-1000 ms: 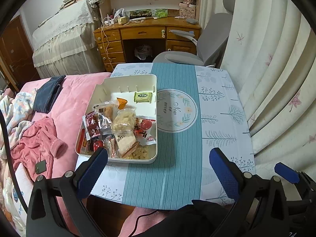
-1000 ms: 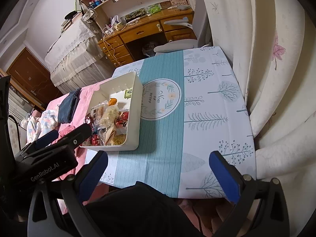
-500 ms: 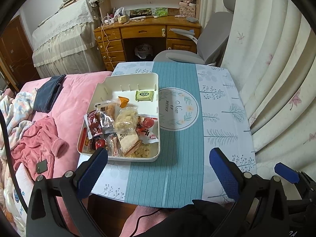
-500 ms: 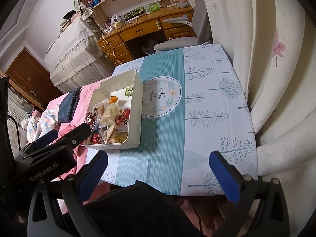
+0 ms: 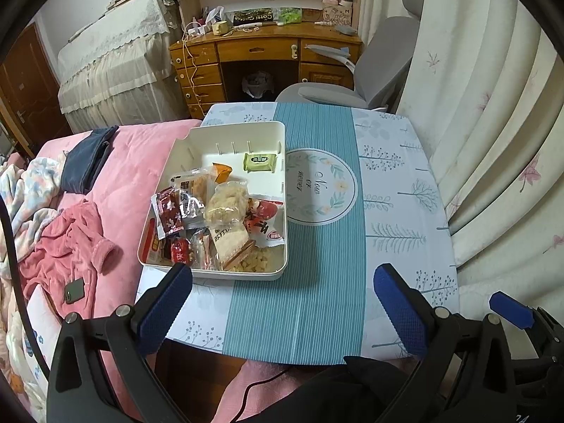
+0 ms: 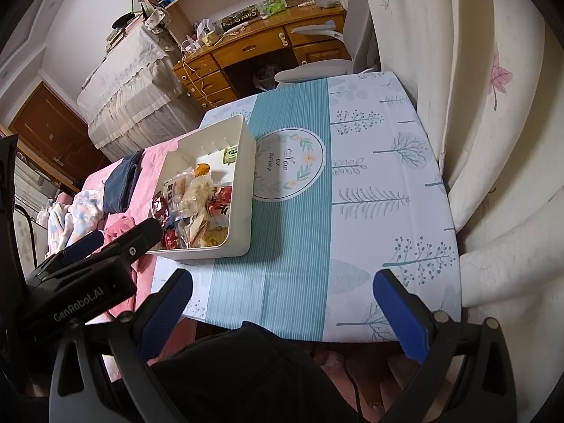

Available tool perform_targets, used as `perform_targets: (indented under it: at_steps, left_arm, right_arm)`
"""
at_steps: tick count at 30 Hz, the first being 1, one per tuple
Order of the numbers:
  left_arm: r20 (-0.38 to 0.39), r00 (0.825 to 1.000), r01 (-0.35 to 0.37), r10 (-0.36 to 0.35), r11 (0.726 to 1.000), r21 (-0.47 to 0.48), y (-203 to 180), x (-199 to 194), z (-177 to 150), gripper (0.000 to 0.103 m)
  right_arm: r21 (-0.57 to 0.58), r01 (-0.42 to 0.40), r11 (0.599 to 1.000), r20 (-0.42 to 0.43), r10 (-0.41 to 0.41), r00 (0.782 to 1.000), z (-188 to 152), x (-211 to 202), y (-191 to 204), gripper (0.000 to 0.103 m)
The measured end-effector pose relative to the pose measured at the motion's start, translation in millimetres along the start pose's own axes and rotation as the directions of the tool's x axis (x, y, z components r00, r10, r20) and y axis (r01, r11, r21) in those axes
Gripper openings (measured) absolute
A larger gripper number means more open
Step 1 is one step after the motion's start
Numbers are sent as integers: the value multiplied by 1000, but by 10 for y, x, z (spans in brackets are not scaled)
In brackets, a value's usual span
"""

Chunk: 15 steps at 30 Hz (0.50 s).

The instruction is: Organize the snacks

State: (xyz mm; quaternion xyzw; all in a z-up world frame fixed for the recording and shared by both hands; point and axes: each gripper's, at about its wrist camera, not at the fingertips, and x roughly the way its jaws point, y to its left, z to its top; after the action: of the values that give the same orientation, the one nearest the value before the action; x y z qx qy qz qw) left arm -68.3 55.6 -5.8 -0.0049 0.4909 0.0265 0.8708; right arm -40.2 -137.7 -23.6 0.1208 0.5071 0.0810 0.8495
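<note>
A white plastic box (image 5: pixel 246 130) stands on the left side of a small table (image 5: pixel 394 218) with a blue and white cloth. It holds several wrapped snacks piled at its near end (image 5: pixel 225 222) and a green packet (image 5: pixel 260 162) alone at the far end. The box also shows in the right wrist view (image 6: pixel 246 183). My left gripper (image 5: pixel 282 306) is open and empty, above the table's near edge, just short of the box. My right gripper (image 6: pixel 282 310) is open and empty, above the near edge to the right.
A pink bed (image 5: pixel 134 162) with clothes and a phone (image 5: pixel 74 290) lies left of the table. A grey chair (image 5: pixel 366 74) and wooden desk (image 5: pixel 264 49) stand beyond it. White curtains (image 5: pixel 493 123) hang along the right side.
Both grippers have shifted slightly; the box and table sit a little lower and further right in the left wrist view. Both stay open and empty.
</note>
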Motion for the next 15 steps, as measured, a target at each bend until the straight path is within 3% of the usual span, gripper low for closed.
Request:
perform_targets:
  at_steps: [15]
  left_arm:
    - [-1,1000,0,0,1000,4,-15,20,-16,102]
  right_arm:
    - [1,1,1000,0,-1,1000,6,-8,-7,103]
